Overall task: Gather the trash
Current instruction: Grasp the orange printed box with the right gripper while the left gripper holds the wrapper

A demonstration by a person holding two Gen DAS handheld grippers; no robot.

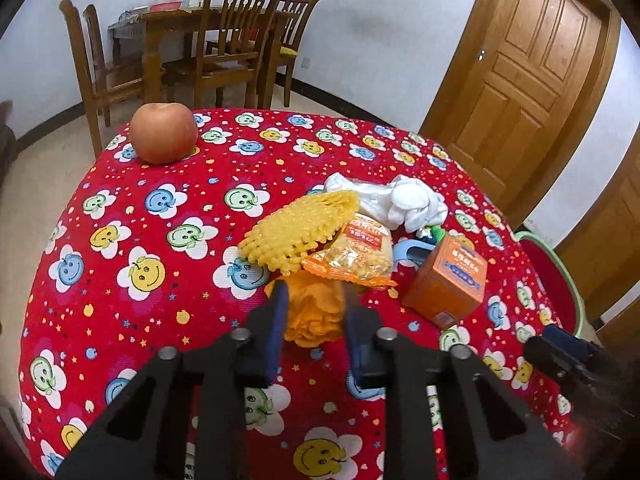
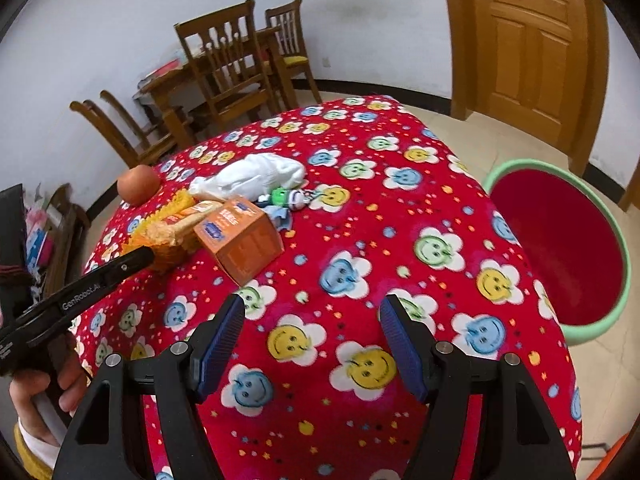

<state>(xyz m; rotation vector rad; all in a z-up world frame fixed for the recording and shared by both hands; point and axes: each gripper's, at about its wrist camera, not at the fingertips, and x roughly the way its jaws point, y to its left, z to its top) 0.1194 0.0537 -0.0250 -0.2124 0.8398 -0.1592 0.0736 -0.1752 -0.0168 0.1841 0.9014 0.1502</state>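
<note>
Orange crumpled wrapper (image 1: 314,312), at the near edge of the trash pile on the red tablecloth (image 1: 160,280), is clamped between the left gripper (image 1: 314,300) pads. Right gripper (image 2: 312,312) jaws stand apart over bare cloth, holding nothing. The red basin (image 2: 560,248) sits beside the table.

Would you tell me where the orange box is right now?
The orange box lies on the red tablecloth, right of the snack wrapper and yellow foam net, near the white tissue.
</note>
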